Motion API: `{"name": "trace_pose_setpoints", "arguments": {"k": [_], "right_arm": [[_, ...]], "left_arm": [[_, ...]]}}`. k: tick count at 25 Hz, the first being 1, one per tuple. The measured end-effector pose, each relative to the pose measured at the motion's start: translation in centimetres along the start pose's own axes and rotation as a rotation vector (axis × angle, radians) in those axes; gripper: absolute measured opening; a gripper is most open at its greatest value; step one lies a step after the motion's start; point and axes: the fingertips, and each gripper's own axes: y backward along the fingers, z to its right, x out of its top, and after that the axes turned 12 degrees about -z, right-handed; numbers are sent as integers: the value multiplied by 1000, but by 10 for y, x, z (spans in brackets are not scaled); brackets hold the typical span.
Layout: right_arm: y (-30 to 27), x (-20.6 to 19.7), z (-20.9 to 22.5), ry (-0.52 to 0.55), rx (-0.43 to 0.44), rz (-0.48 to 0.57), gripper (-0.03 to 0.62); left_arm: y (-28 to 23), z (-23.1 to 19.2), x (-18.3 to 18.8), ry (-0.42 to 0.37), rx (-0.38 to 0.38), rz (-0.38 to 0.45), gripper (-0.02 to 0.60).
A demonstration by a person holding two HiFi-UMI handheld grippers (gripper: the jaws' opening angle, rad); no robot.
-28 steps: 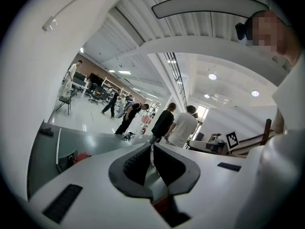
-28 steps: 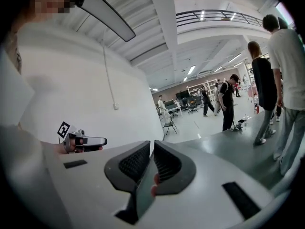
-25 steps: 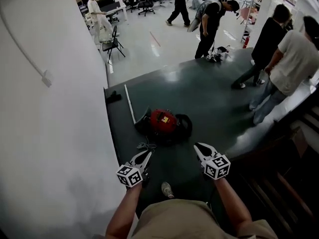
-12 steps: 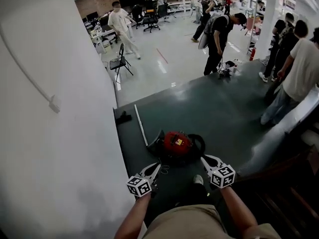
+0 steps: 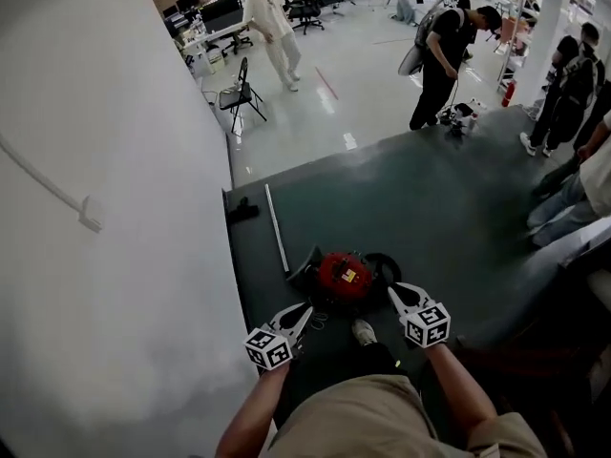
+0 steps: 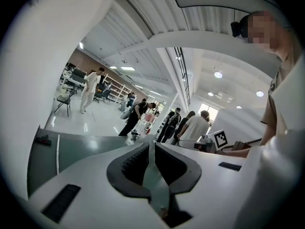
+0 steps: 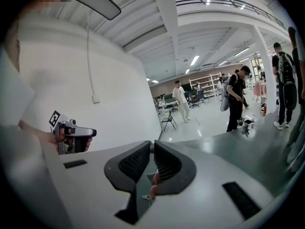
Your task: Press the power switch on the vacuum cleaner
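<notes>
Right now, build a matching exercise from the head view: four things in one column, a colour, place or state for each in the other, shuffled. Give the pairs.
1 vacuum cleaner
2 tube
3 folding chair
4 right gripper

a black, standing on the pale floor
b jaws shut
c red, on the dark floor
d lying flat near the wall

Pairs: 1-c, 2-d, 3-a, 4-b.

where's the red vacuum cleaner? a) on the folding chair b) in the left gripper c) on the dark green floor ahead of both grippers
c: the round red vacuum cleaner sits on the dark green floor, just beyond the left gripper and the right gripper.
</notes>
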Motion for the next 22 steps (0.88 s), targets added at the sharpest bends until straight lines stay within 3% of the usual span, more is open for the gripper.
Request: {"name": "trace_pose_setpoints", "arguments": {"k": [3,7,14,22], "right_arm": [[-23,15,34,16,9,-22,17],[-62,2,71,12,28,-102,17],[-158,-44,129,103,33,-239,21],[-275,-120,175,150,56,-392,29]], "left_arm": [[-36,-13,15,23,-7,-37,47],[-81,-37,10,76,24,-101,57],[-160,-94,-1,56,59,-154,57],[-241,-174,-47,51,128,-278,57]]}}
